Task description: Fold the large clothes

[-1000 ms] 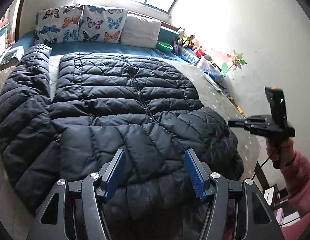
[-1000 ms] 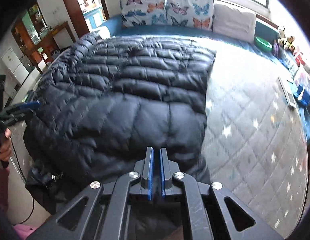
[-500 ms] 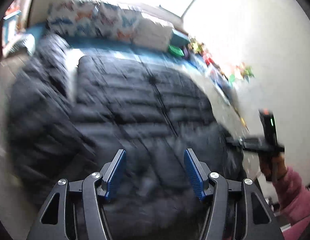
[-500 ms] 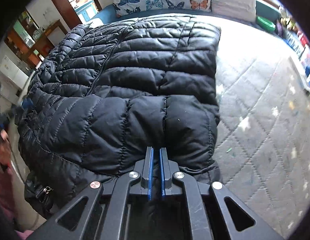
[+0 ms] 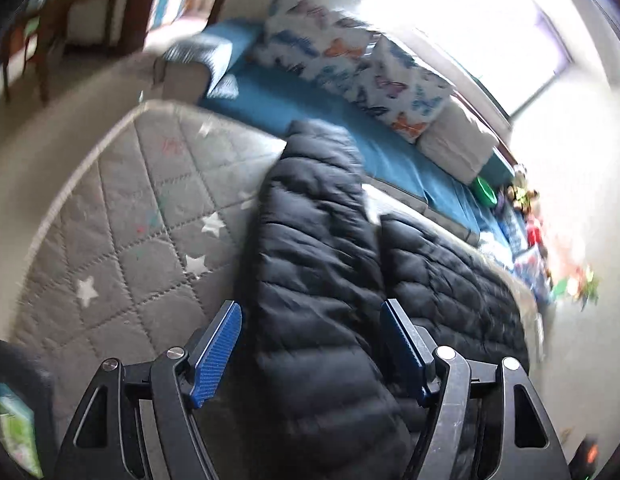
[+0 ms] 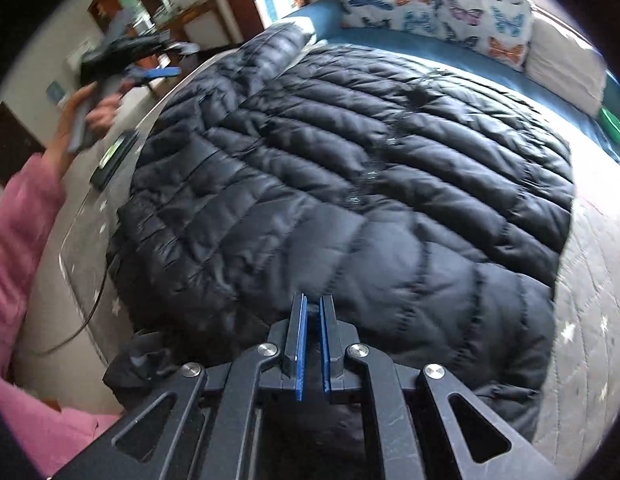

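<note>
While the big bed (image 5: 121,240) with its gray star cover takes up most of the room, the black puffy jacket (image 6: 350,184) lies spread flat on it, close to the near edge. A second ago the left gripper (image 5: 310,344) looked over the whole jacket. Now it has swung to the left side, and the long sleeve (image 5: 314,240) sits right in front of it. Its blue fingers (image 5: 217,348) are spread wide and hold nothing. The right gripper (image 6: 313,344) has its fingers pressed almost together at the near edge of the jacket; whether cloth is caught between them I cannot tell. I think folding the sleeve in comes next.
</note>
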`<state>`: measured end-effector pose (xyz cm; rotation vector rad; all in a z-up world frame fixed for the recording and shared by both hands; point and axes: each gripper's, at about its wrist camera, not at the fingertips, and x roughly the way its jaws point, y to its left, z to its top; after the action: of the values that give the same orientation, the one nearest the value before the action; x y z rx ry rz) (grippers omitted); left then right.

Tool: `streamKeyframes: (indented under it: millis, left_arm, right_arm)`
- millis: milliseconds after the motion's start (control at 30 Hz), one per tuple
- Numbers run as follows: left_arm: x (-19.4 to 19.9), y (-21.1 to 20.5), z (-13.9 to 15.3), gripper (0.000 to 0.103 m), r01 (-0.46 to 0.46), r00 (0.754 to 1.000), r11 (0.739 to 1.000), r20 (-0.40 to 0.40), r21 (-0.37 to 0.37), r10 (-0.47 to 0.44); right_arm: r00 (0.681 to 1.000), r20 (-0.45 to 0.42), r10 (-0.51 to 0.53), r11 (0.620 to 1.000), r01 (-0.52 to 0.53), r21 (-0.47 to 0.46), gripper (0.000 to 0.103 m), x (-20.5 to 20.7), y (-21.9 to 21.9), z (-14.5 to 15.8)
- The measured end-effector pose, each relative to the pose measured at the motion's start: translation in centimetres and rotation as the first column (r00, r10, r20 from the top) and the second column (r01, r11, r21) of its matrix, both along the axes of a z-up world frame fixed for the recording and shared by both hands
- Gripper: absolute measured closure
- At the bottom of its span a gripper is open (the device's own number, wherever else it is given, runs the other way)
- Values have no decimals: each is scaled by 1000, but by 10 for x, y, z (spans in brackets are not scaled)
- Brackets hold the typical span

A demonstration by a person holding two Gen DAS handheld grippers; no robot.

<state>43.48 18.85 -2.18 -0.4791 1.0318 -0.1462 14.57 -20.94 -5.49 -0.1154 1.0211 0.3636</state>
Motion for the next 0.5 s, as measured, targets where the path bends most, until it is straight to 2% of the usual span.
streamKeyframes:
  millis: [100, 233, 267, 300, 367, 400, 500]
  left_arm:
    - [23, 15, -28, 27, -28, 999, 994, -35, -101, 25]
    - [43, 22, -50, 29, -22, 999, 982, -42, -188, 14]
    - [47, 22, -54, 38, -16, 999, 977, -37, -212, 9]
    - [49, 20, -53, 59, -1, 1000, 976, -20, -216, -3]
    - [50, 16, -49, 86, 21, 1000, 982, 5, -190, -20]
    - [49, 13, -43, 92, 32, 999, 982, 24, -184, -28]
    - [33, -4, -3, 95, 80, 991, 988, 120, -132, -64]
  right_arm:
    - [1000, -8, 7, 1000, -7, 0, 95, 5, 3, -1]
    - [1000, -14, -10, 1000, 11, 18, 95, 4, -6, 1]
    - [1000, -12, -16, 1000, 16, 23, 95, 3, -8, 2]
    - [1000, -11, -22, 999, 22, 25, 95, 2, -9, 2]
    - [999, -5, -38, 999, 38, 30, 95, 0, -15, 3]
    - [999, -1, -43, 999, 43, 32, 95, -1, -16, 3]
    - [998, 17, -66, 997, 65, 47, 95, -8, -24, 7]
